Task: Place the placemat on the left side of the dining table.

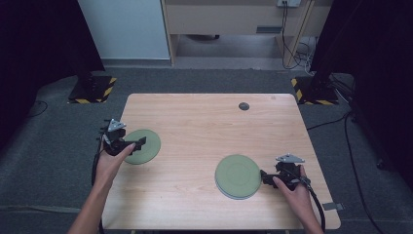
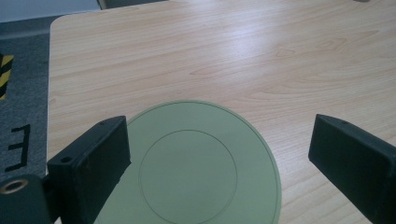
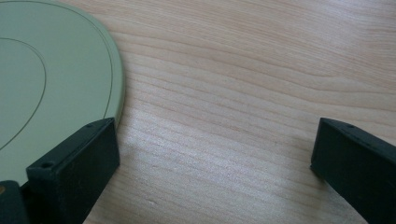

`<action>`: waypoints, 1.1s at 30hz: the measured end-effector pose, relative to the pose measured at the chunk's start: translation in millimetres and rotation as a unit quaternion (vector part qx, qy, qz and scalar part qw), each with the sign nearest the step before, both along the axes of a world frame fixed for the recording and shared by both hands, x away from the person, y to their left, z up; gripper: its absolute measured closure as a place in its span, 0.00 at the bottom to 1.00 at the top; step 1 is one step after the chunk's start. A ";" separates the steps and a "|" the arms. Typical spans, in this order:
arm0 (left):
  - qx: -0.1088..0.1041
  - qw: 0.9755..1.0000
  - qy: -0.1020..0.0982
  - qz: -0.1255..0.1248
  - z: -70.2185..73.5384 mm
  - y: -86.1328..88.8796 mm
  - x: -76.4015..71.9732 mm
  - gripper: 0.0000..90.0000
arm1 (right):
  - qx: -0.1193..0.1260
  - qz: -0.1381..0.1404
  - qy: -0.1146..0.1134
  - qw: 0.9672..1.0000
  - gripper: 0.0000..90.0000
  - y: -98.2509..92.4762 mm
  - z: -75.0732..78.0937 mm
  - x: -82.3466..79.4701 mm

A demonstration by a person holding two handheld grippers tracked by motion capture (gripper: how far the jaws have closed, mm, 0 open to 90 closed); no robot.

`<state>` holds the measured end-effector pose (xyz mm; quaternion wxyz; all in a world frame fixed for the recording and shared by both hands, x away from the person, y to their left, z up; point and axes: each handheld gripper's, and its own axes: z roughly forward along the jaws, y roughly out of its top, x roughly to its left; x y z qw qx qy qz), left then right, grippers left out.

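With both forearms extended forward over the table (image 1: 195, 122), the left gripper (image 1: 127, 144) hovers jaws spread over the left green plate (image 1: 146, 146) at the left edge, while the right gripper (image 1: 267, 176), jaws spread, sits beside the right green plate (image 1: 237, 175).

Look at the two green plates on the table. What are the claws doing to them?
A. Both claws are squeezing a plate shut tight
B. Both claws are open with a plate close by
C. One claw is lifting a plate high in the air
B: the left claw gapes wide over its green plate, and the right claw is open beside the other plate.
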<state>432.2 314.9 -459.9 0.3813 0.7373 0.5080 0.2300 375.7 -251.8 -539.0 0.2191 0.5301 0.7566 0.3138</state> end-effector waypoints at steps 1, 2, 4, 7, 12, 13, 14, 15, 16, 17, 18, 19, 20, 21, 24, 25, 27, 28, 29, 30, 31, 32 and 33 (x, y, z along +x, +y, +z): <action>-0.004 1.000 0.001 0.000 0.4 -1.0 -1.2 0.05 | 0.000 0.000 0.000 1.000 0.01 0.0 0.0 0.0; -0.002 1.000 -0.002 -0.002 1.1 -1.6 -2.6 0.05 | 0.000 0.000 0.000 1.000 0.01 0.0 0.0 0.1; -0.004 1.000 -0.001 -0.007 3.1 -4.0 -6.7 0.05 | -0.001 0.001 0.000 1.000 0.01 -0.2 -0.1 0.3; -0.003 1.000 -0.002 -0.013 5.4 -8.3 -11.1 0.05 | 0.000 0.000 0.000 1.000 0.01 0.1 0.0 0.1; -0.004 1.000 -0.001 -0.030 6.4 -18.8 -18.8 0.05 | -0.001 0.000 0.000 1.000 0.01 -0.1 0.0 0.0; -0.002 0.999 0.000 -0.034 6.2 -20.9 -20.1 0.05 | 0.000 0.000 0.000 1.000 0.01 0.0 0.0 0.0; -0.002 0.999 0.000 -0.038 5.8 -23.1 -21.3 0.05 | 0.000 0.000 0.000 1.000 0.01 0.0 0.0 0.0; -0.005 0.999 -0.001 -0.040 5.2 -25.5 -22.4 0.05 | 0.000 0.000 0.000 1.000 0.01 0.0 0.0 0.0; -0.005 0.999 0.001 -0.043 4.8 -27.6 -23.3 0.05 | 0.000 0.000 0.000 1.000 0.01 0.0 0.0 0.0; -0.005 0.999 0.002 -0.046 4.3 -29.9 -23.9 0.05 | 0.000 0.000 0.000 1.000 0.01 0.0 0.0 0.0; -0.005 0.999 0.002 -0.049 3.9 -32.7 -24.7 0.05 | 0.000 0.000 0.000 1.000 0.01 0.1 0.0 0.0; -0.004 0.999 0.001 -0.053 3.6 -35.5 -25.8 0.05 | 0.000 0.000 0.000 1.000 0.01 0.0 0.0 0.0; -0.003 0.998 0.000 -0.056 3.3 -38.3 -27.0 0.05 | 0.000 0.000 0.000 1.000 0.01 0.0 0.0 0.0; -0.003 0.998 0.000 -0.062 2.6 -41.8 -28.5 0.05 | 0.000 0.000 0.000 1.000 0.01 0.0 0.0 0.0; 0.002 0.997 0.002 -0.075 0.0 -49.8 -32.2 0.05 | 0.000 0.001 0.000 1.000 0.01 -0.1 0.0 0.1; 0.003 0.997 0.003 -0.078 -0.9 -52.2 -33.3 0.05 | 0.000 0.000 0.000 1.000 0.01 0.0 0.0 0.0; 0.003 0.996 0.003 -0.084 -2.7 -56.5 -35.4 0.05 | 0.000 0.000 0.000 1.000 0.01 -0.1 0.0 0.0; 0.003 0.996 0.003 -0.086 -3.6 -58.7 -36.4 0.05 | 0.000 0.000 0.000 1.000 0.01 0.0 0.0 0.0; 0.003 0.996 0.005 -0.089 -4.6 -60.6 -37.5 0.05 | -0.001 0.001 0.000 1.000 0.01 -0.1 0.1 -0.1; 0.005 0.996 0.005 -0.092 -5.4 -62.4 -38.6 0.05 | -0.001 0.000 0.000 1.000 0.01 -0.1 0.1 -0.1; 0.004 0.996 0.006 -0.094 -6.2 -63.7 -39.3 0.05 | -0.001 0.000 0.000 1.000 0.01 -0.1 0.1 -0.2; 0.006 0.995 0.006 -0.096 -7.1 -65.3 -40.2 0.05 | 0.000 0.000 0.001 1.000 0.01 0.0 0.1 -0.3; 0.008 0.995 0.007 -0.098 -7.9 -66.8 -41.1 0.05 | 0.000 0.000 0.000 1.000 0.01 0.0 0.0 -0.2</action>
